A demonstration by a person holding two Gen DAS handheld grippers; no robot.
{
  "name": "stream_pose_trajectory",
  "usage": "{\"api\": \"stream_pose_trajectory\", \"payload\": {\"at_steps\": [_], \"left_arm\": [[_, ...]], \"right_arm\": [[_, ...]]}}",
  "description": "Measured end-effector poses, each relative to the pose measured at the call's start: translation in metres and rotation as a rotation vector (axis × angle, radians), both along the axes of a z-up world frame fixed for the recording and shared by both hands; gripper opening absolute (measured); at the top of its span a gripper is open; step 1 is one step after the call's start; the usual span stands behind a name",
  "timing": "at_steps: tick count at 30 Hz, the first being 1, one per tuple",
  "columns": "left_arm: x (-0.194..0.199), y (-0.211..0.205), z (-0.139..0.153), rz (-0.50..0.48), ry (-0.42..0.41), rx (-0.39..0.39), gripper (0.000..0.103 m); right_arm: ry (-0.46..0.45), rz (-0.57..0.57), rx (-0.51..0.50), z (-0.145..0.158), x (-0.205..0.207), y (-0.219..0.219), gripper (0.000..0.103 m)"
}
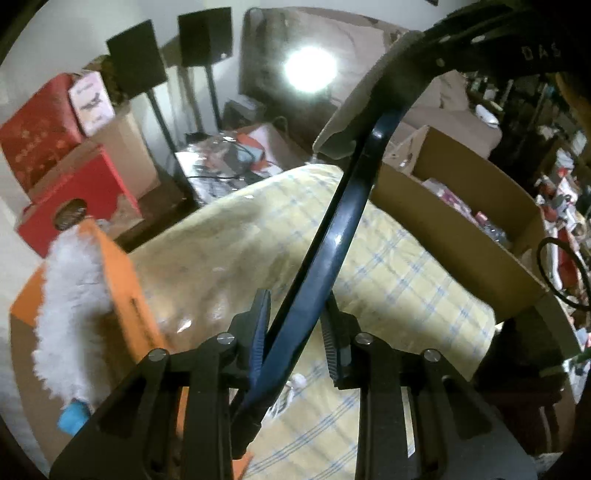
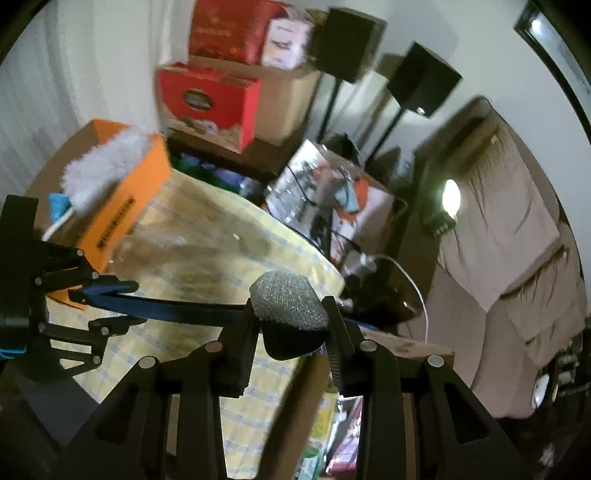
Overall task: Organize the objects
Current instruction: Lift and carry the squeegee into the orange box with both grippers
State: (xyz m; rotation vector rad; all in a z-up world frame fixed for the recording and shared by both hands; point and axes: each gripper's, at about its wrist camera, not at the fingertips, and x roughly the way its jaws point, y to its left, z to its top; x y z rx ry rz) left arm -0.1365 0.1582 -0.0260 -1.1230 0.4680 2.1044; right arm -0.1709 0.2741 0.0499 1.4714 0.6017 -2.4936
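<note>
A headset with a dark blue band (image 1: 332, 236) is held between both grippers above a table with a yellow checked cloth (image 1: 406, 280). My left gripper (image 1: 295, 332) is shut on one end of the band; the band runs up and right to the other gripper's black body (image 1: 480, 33). In the right wrist view, my right gripper (image 2: 291, 328) is shut on the headset's grey foam ear pad (image 2: 288, 302). The blue band (image 2: 177, 306) stretches left to the left gripper (image 2: 107, 295).
An orange box (image 1: 122, 291) with a white fluffy duster (image 1: 70, 295) stands at the table's left. An open cardboard box (image 1: 461, 206) of small items stands at the right. Red boxes (image 1: 74, 199), two black speakers on stands (image 1: 136, 55) and a covered sofa (image 2: 517, 236) surround the table.
</note>
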Motion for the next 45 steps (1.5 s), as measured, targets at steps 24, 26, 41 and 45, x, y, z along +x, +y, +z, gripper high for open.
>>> {"api": "stream_pose_trajectory", "payload": {"at_steps": [24, 26, 41, 45], "left_arm": [[-0.01, -0.123, 0.013, 0.173, 0.002, 0.095, 0.02], [-0.012, -0.137, 0.011, 0.197, -0.002, 0.091, 0.02], [-0.026, -0.231, -0.014, 0.394, -0.029, 0.123, 0.02], [-0.032, -0.252, -0.02, 0.454, -0.042, 0.135, 0.02]], "right_arm": [[-0.001, 0.305, 0.108, 0.022, -0.029, -0.159, 0.033], [-0.002, 0.33, 0.099, 0.019, -0.033, -0.178, 0.033], [-0.001, 0.469, 0.091, -0.008, -0.054, -0.285, 0.034], [0.003, 0.503, 0.099, -0.017, -0.062, -0.312, 0.034]]}}
